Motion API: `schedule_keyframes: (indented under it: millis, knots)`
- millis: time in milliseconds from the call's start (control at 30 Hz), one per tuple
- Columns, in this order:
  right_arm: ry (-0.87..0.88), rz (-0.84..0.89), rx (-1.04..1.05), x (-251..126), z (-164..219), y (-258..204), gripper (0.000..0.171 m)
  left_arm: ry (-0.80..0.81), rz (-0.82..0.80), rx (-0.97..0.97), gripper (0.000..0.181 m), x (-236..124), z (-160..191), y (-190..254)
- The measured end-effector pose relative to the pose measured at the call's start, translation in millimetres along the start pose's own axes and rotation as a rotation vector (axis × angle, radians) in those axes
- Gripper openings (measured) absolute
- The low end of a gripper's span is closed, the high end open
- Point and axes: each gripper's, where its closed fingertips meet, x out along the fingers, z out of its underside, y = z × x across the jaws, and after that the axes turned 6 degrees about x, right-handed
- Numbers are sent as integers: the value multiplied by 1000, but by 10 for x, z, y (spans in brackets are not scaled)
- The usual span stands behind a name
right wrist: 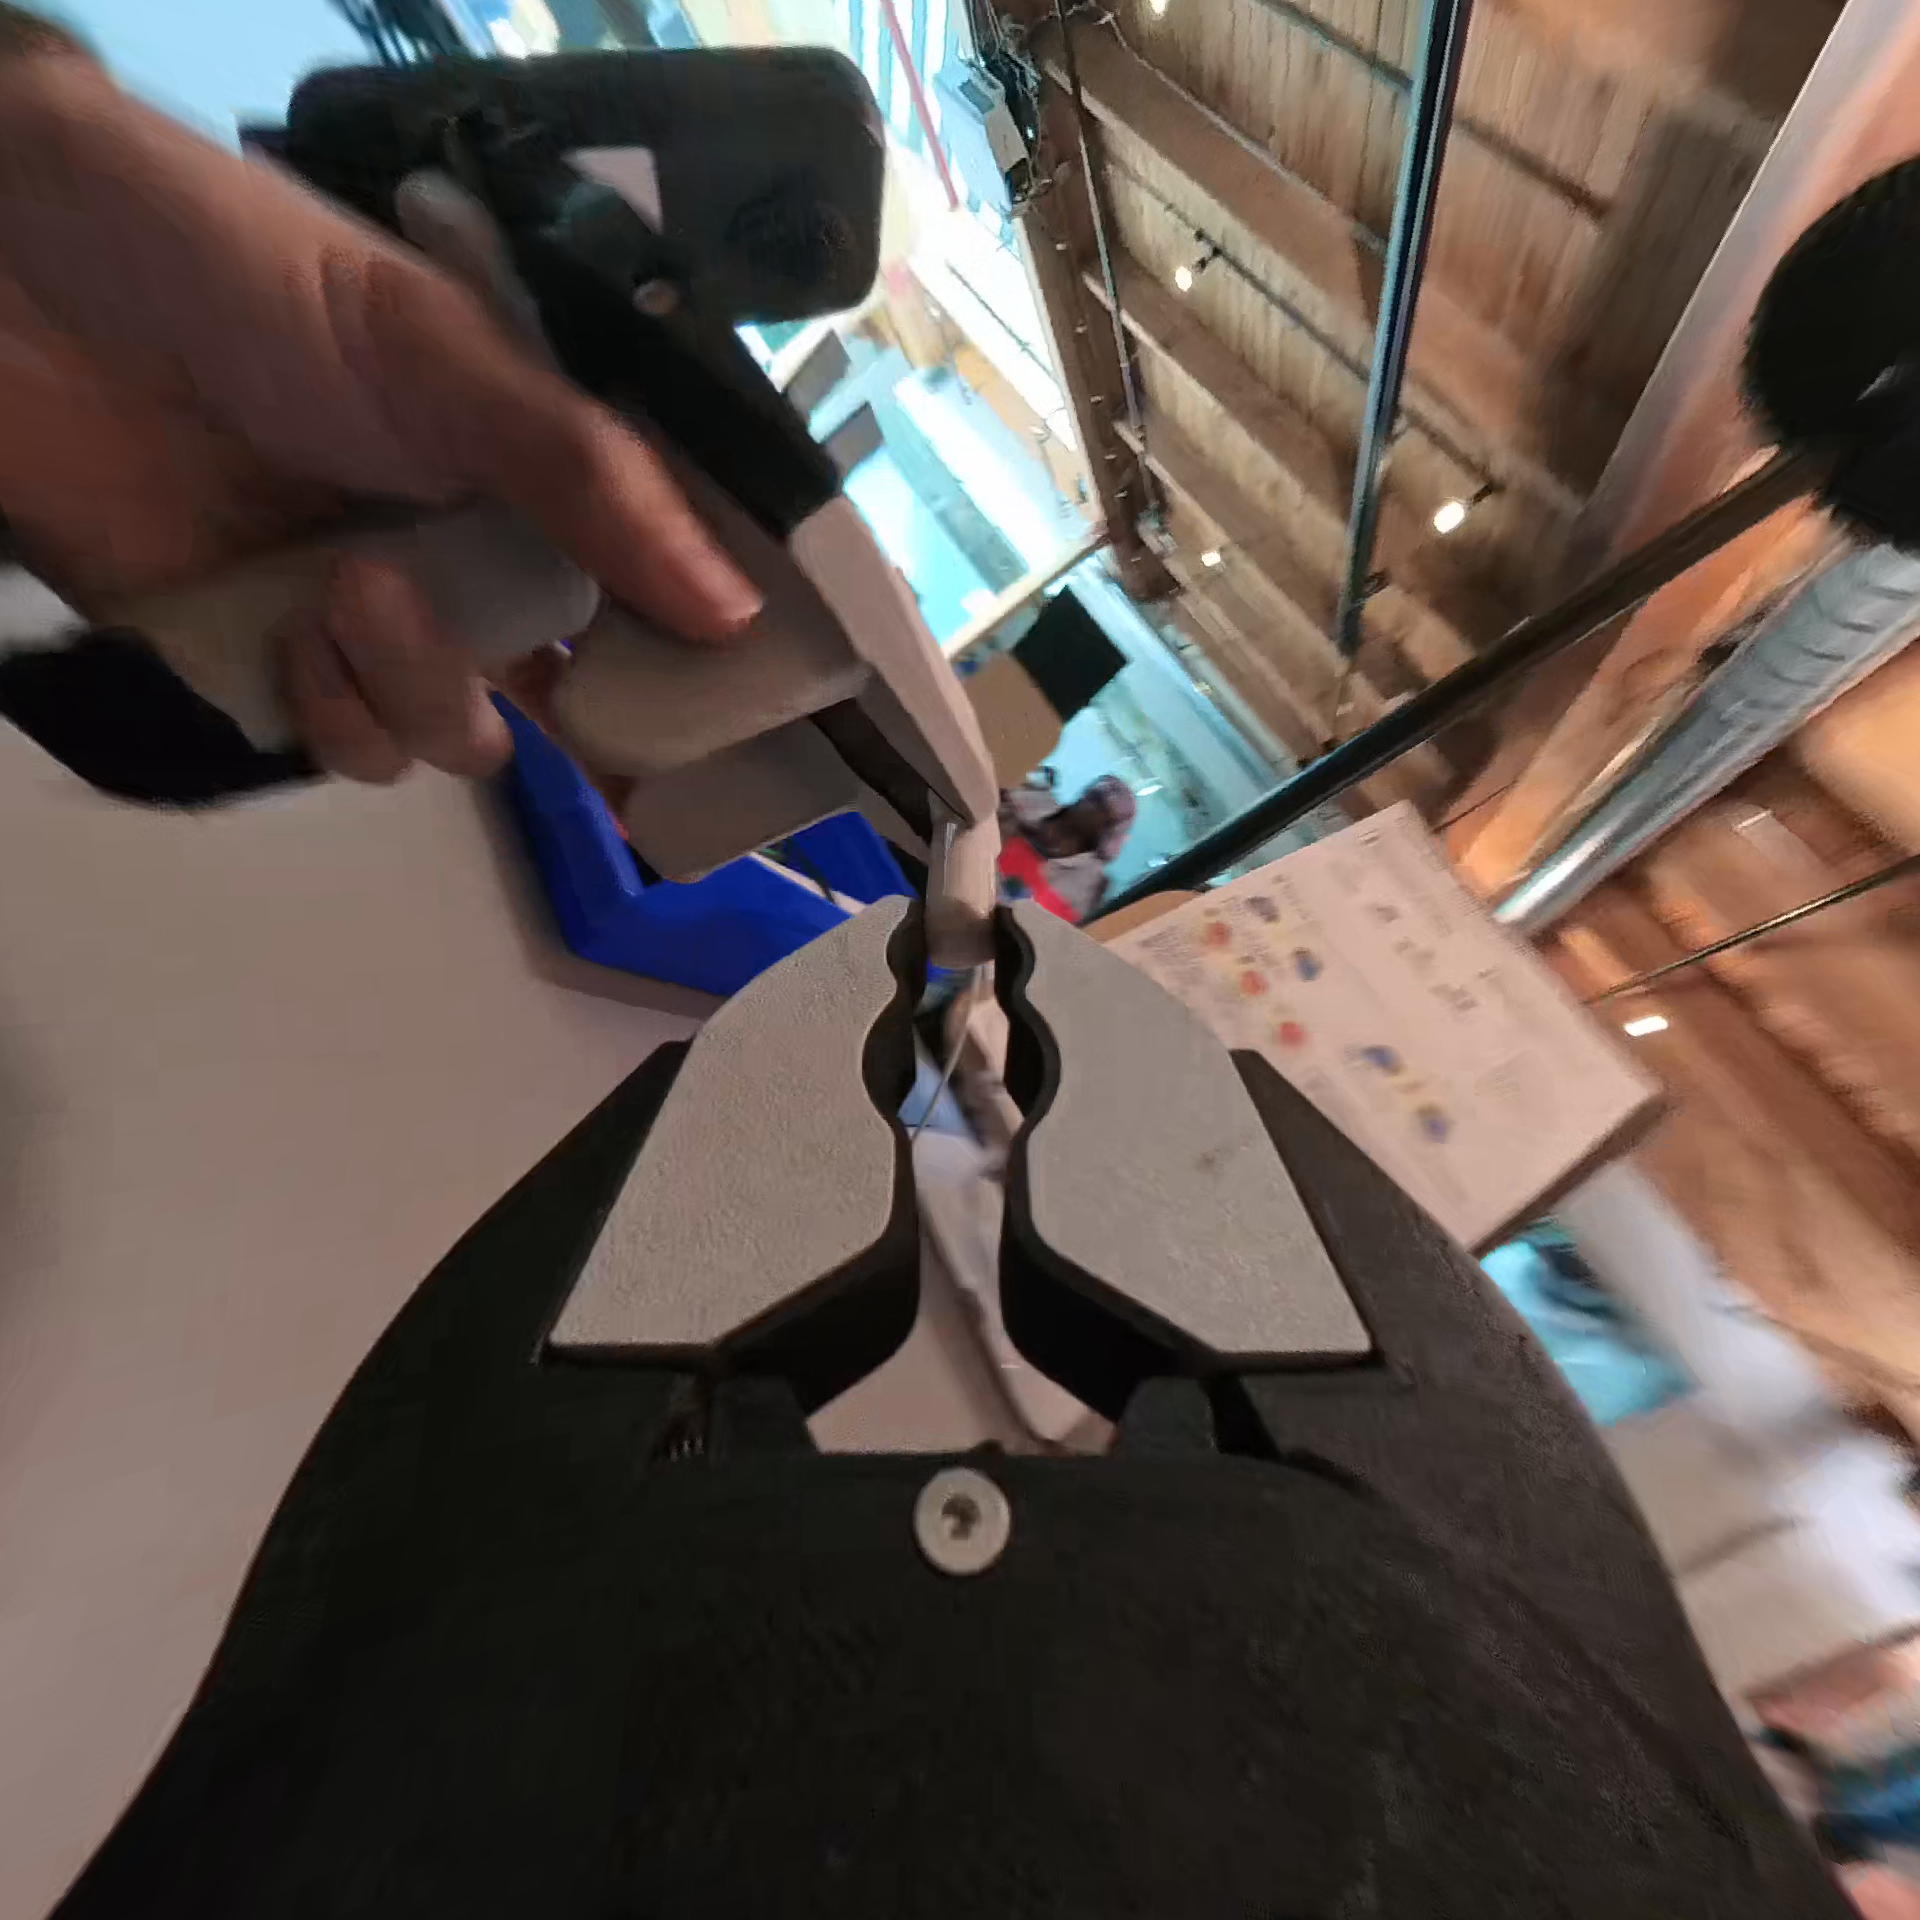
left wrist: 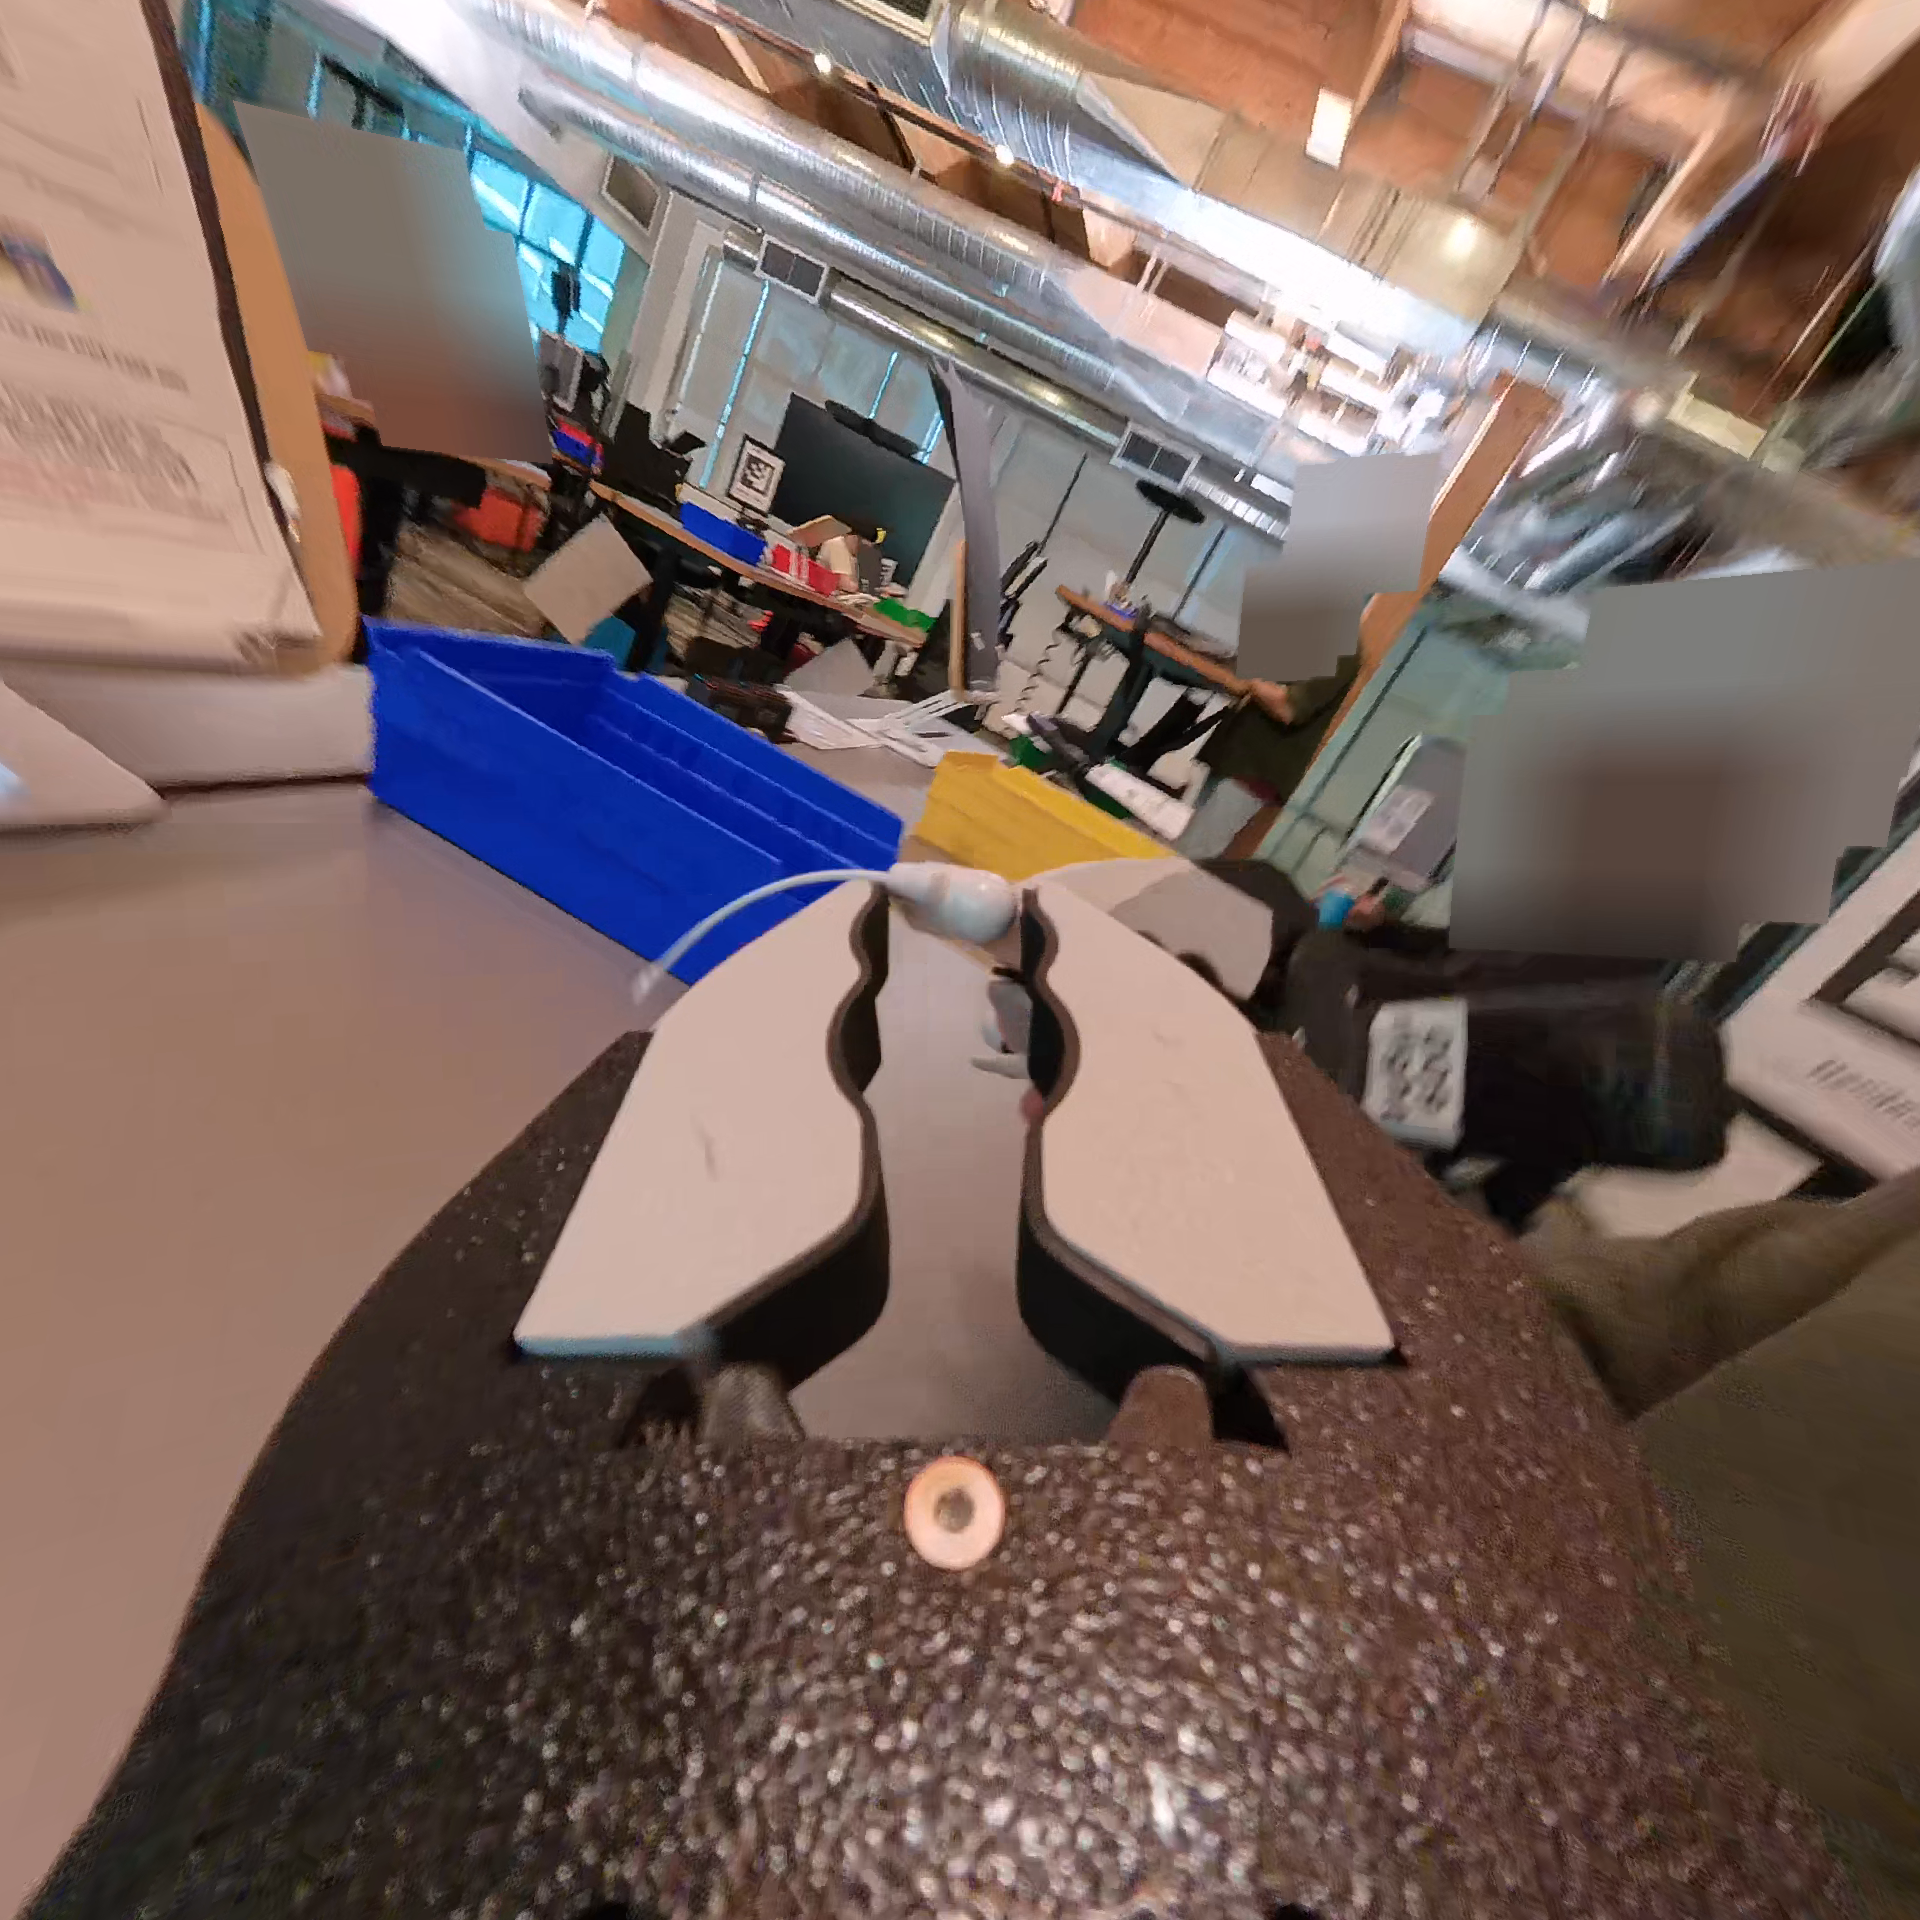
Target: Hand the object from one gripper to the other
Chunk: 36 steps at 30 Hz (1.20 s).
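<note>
In the left wrist view, the left claw [left wrist: 951, 914] holds a small white oval plastic piece with a thin white cable [left wrist: 961, 902] between its tips. The two grey fingers [left wrist: 727, 1122] stand close together, with only a narrow gap behind the piece. The cable bends out to the left and down, and its end hangs free above the grey bench [left wrist: 208, 1039]. Behind the claw a blue plastic bin [left wrist: 582, 769] stands on the bench, and just beside it, to the right, lies a yellow plastic bin [left wrist: 1013, 816]. On the right side, a dark gripper body with a black and white marker [left wrist: 1418, 1065] is near, possibly the other claw, but it is blurred.

In the right wrist view, the right claw [right wrist: 958, 940] is also narrow, and its tips press on the lower part of the same white piece [right wrist: 961, 883]. The left claw [right wrist: 951, 821] comes down from the upper left and grips the upper part of the piece, so both claws hold it together above the bench. A person's hand [right wrist: 312, 447] grasps the handle of the left claw. The thin cable runs down between the right claw's fingers. A white printed sheet on a board [right wrist: 1382, 1018] stands to the right.
</note>
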Motion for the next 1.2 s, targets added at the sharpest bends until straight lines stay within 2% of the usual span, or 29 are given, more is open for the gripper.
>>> schedule_keyframes:
  millis: [167, 233, 300, 367, 400, 567, 667, 800, 933, 1133, 1200]
  knots:
    - [-25, -251, 502, -21, 102, -90, 12, -135, -109, 608, 31, -113, 55, -99]
    - [-15, -405, 690, -74, 93, -204, 12, -228, -89, 778, 34, -144, 157, -82]
    - [33, -485, 831, -128, 40, -235, 12, -288, -18, 815, 35, -144, 270, -16]
    - [57, -537, 928, -166, -7, -251, 12, -296, 33, 808, 27, -126, 311, 37]
    - [60, -537, 946, -176, -9, -244, 12, -289, 57, 802, 21, -118, 314, 65]
    - [69, -547, 977, -260, -5, -214, 12, -316, 156, 708, 13, -89, 370, 137]
    - [66, -443, 870, -257, 88, -143, 15, -345, 148, 515, 13, -31, 407, 83]
    - [4, -260, 486, -262, 247, -14, 32, -350, 129, 191, 13, -13, 385, 29]
    - [-7, -232, 143, -289, 261, -72, 40, -418, 210, -36, 13, -77, 483, 78]
    - [2, -309, 26, -300, 241, -268, 35, -480, 249, -123, 13, -83, 637, 68]
    - [11, -329, 40, -294, 241, -317, 22, -501, 254, -128, 13, -75, 692, 71]
